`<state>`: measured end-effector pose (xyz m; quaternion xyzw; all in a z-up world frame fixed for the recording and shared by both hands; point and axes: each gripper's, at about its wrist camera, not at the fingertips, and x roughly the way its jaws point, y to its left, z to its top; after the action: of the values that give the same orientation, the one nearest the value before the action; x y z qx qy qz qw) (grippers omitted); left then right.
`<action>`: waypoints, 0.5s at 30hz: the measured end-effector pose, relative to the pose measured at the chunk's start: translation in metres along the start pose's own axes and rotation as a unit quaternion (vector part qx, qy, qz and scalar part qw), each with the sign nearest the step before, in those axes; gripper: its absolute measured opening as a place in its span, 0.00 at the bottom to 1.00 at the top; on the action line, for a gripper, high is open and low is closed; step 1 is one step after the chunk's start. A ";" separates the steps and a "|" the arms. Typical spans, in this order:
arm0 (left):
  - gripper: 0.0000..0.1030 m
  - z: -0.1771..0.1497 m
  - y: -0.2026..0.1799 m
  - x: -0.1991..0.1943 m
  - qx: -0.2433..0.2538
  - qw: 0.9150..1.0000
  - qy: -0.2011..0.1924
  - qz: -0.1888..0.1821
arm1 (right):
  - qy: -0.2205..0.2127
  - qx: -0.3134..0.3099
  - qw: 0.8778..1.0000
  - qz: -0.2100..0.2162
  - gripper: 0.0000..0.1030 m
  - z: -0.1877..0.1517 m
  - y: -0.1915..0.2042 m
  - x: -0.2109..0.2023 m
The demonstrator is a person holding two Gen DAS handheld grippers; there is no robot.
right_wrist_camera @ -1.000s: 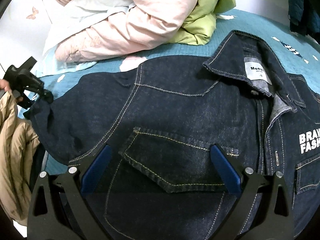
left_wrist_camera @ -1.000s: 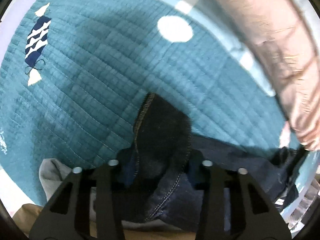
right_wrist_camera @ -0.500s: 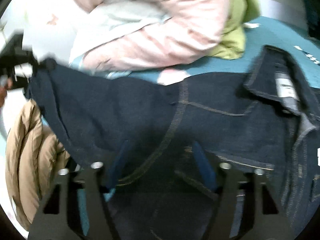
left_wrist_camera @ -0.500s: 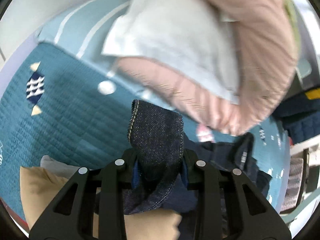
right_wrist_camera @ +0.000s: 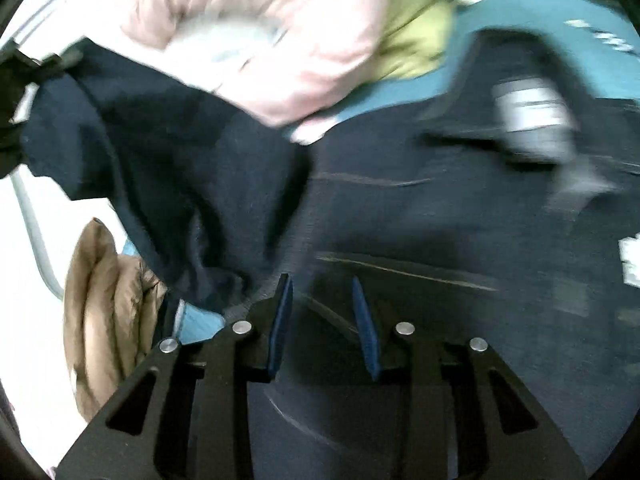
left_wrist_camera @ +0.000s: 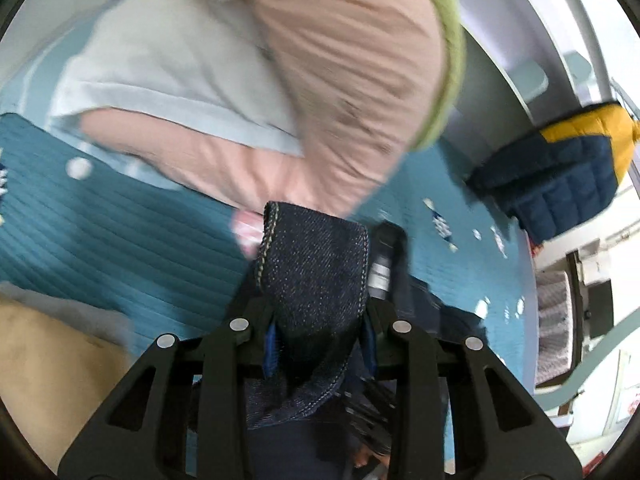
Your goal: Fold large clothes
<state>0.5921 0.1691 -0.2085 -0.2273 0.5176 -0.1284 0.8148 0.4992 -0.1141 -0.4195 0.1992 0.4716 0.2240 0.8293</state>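
A dark denim jacket (right_wrist_camera: 400, 208) lies on a teal quilted bed cover (left_wrist_camera: 120, 232), its collar label (right_wrist_camera: 528, 120) at upper right. My left gripper (left_wrist_camera: 316, 320) is shut on the jacket's sleeve cuff (left_wrist_camera: 316, 264) and holds it lifted; it also shows at the far left of the right wrist view (right_wrist_camera: 16, 92). My right gripper (right_wrist_camera: 322, 320) has its jaws narrowed on a fold of the jacket's front, with denim between the blue pads. The view is blurred.
A pile of pink, white and green bedding (left_wrist_camera: 300, 80) lies at the back. A tan padded coat (right_wrist_camera: 104, 312) lies at the bed's left edge. A navy and yellow padded jacket (left_wrist_camera: 568, 168) sits at the far right.
My left gripper has lifted the sleeve cuff and swung it over toward the jacket's body. My right gripper has closed from wide open onto the jacket front.
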 end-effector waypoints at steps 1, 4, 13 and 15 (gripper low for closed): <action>0.31 -0.005 -0.009 0.009 -0.001 1.000 0.003 -0.006 | -0.013 0.003 1.000 -0.014 0.31 -0.005 -0.017 -0.023; 0.31 -0.022 -0.046 0.045 0.000 1.000 0.014 -0.011 | -0.051 0.025 0.996 -0.068 0.31 -0.023 -0.064 -0.085; 0.35 -0.091 -0.124 0.185 -0.011 0.994 0.100 0.036 | -0.157 0.141 0.960 -0.184 0.33 -0.065 -0.197 -0.214; 0.45 -0.103 -0.133 0.206 -0.015 0.991 0.123 0.047 | -0.163 0.151 0.955 -0.194 0.35 -0.067 -0.214 -0.227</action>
<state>0.5919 -0.0617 -0.3402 -0.1972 0.6255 -0.1096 0.7469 0.3766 -0.4086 -0.4099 0.2605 0.3880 -0.0510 0.8826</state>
